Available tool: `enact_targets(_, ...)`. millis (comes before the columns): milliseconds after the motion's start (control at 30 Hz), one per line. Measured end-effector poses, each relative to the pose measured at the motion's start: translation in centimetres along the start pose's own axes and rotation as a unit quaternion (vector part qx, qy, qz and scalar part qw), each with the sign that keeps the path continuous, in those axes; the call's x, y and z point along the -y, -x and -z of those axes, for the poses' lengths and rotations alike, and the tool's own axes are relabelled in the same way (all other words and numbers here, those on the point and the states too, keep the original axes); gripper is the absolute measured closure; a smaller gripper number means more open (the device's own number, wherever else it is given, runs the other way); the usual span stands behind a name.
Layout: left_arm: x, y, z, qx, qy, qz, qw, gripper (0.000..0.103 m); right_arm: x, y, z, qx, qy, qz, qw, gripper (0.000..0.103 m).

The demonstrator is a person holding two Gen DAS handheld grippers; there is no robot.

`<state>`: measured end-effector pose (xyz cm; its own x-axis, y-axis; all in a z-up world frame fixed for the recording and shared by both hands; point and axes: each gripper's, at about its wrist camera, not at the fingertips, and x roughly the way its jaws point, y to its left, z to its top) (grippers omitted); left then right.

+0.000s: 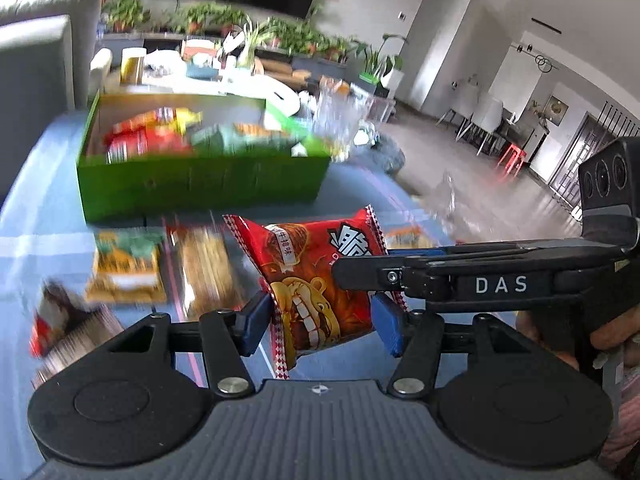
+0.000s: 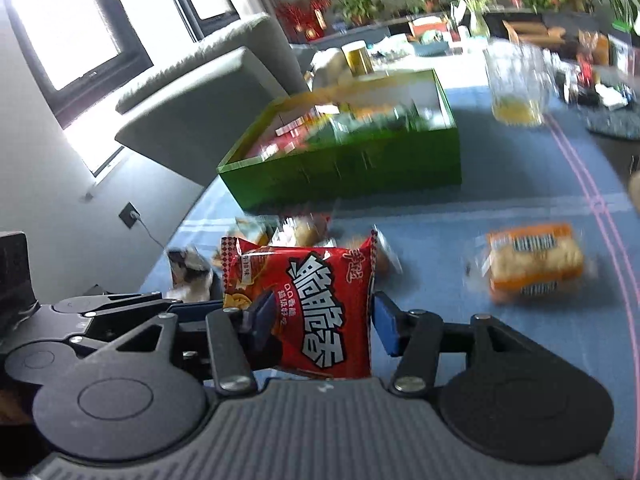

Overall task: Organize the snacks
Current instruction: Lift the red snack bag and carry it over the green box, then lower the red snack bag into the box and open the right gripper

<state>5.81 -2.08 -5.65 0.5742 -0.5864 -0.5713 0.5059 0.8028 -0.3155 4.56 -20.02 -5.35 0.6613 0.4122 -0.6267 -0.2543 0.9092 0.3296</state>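
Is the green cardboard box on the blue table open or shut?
Open. The green cardboard box has no lid on top, and both wrist views look down into it at blurred red and green snack packets inside.

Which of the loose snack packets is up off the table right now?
The glossy red crinkle-edged snack packet with a cartoon bear: it hangs clamped in the left tool above the blue tablecloth, while the other packets lie flat.
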Motion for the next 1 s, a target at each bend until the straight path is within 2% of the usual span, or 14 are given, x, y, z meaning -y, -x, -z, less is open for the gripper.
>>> enact_targets(200,-0.2,0.1,-3.6,0.040,-0.021,-0.016,0.9989,0.051,-0.7,-0.4,-3.5,0.044,0.017,-0.003,0.999,0.048)
enact_targets(433,-0.9,-1.7,-8.5,0.075,-0.037,-0.026,0.9962,0.051,-0.3,-1.4,-8.0,0.082,0.021,-0.001,0.996,0.048)
enact_targets(733,-3.2,-6.3,-13.4,0.083,-0.034,-0.018,0.9958,0.051,1.9,-4.1,-12.3,0.099,0.003,0.011,0.995,0.047)
enact_targets(1000,-5.9,-11.5,-15.8,0.054,-0.028,-0.026,0.9978,0.051,3.9,-8.0,-14.2,0.094,-0.010,0.028,0.995,0.047)
